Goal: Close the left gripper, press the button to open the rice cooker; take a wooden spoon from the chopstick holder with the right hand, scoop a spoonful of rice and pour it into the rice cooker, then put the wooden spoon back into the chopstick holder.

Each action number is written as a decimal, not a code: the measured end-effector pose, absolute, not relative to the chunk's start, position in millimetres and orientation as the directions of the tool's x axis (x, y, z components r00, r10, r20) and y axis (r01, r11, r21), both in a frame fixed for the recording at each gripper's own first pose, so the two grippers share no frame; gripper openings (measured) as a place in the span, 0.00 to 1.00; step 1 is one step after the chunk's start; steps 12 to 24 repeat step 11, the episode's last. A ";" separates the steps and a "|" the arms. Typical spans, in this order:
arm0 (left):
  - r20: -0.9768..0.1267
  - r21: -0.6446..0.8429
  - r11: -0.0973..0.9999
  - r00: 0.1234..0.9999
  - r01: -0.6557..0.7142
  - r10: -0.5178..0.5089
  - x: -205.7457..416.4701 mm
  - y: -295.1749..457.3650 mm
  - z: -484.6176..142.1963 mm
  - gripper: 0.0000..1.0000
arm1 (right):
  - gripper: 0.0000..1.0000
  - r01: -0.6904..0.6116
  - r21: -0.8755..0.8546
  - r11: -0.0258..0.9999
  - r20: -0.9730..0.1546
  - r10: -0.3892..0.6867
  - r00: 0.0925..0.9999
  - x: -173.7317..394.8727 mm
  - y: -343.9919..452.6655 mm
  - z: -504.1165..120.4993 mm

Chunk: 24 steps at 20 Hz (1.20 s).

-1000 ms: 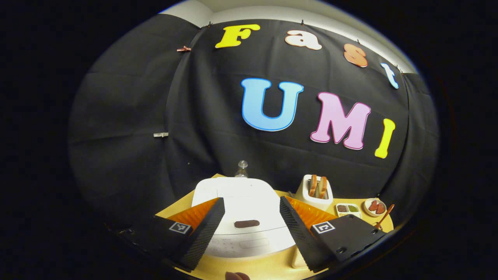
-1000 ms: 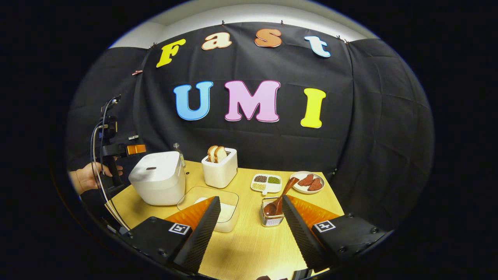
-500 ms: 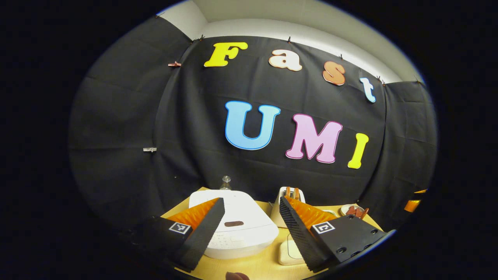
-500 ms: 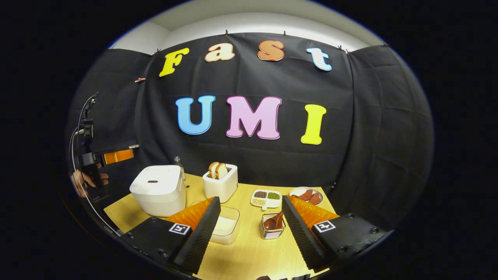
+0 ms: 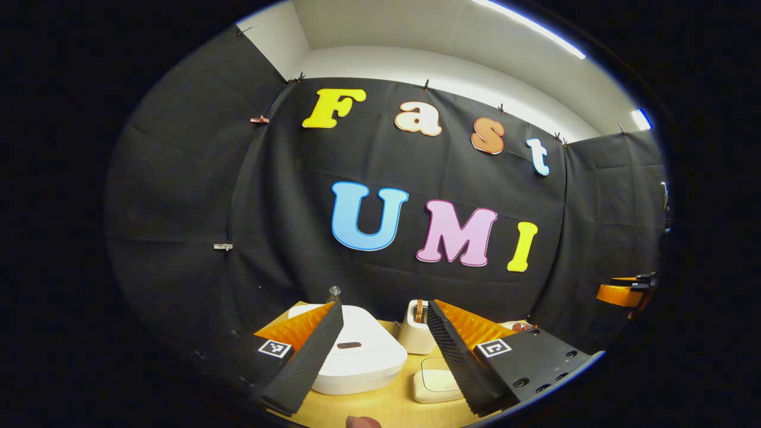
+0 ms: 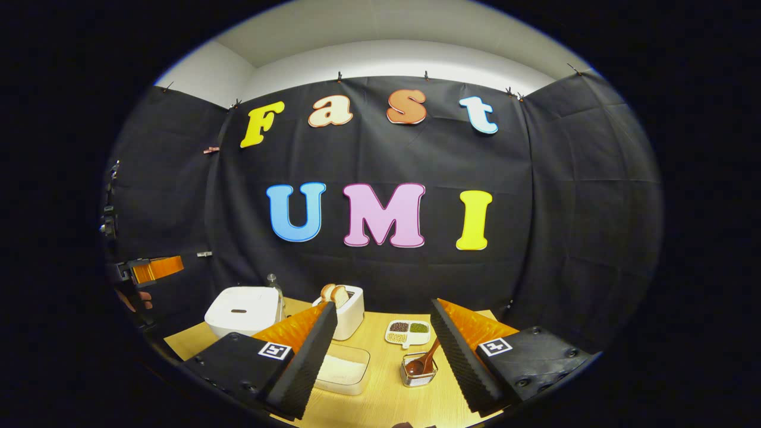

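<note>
Where black cloth walls meet, wooden table (image 6: 380,395) (rice cooker (image 6: 242,309) shut)

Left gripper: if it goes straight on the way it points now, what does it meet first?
Probably the booth's black cloth wall. The open left gripper seems aimed above the closed rice cooker, between it and the toaster; depth is unclear.

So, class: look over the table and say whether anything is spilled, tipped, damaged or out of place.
Nothing stands out. The rice cooker sits upright with its lid shut, the wooden spoon stands in the chopstick holder, and the rice container shows no spill on the table.
</note>
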<state>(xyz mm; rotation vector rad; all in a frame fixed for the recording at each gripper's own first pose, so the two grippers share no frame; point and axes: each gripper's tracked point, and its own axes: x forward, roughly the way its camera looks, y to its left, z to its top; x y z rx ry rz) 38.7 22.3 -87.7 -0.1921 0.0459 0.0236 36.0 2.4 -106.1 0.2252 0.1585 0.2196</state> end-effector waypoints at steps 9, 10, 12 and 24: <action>-0.033 -0.136 0.990 0.999 -0.038 0.034 13.9 29.1 -74.2 0.98 | 0.98 -0.148 0.185 0.972 -0.036 0.157 0.987 29.6 -2.4 -71.2; -0.034 -0.137 0.990 0.999 -0.042 0.038 13.0 30.3 -74.5 0.98 | 1.00 -0.152 0.188 0.970 -0.037 0.162 0.986 28.2 0.3 -69.8; -0.032 -0.134 0.990 0.999 -0.046 0.042 13.2 32.2 -74.2 0.98 | 0.98 -0.153 0.192 0.969 -0.042 0.164 0.986 27.2 1.0 -70.4; -0.032 -0.134 0.990 0.999 -0.046 0.042 13.2 32.2 -74.2 0.98 | 0.98 -0.153 0.192 0.969 -0.042 0.164 0.986 27.2 1.0 -70.4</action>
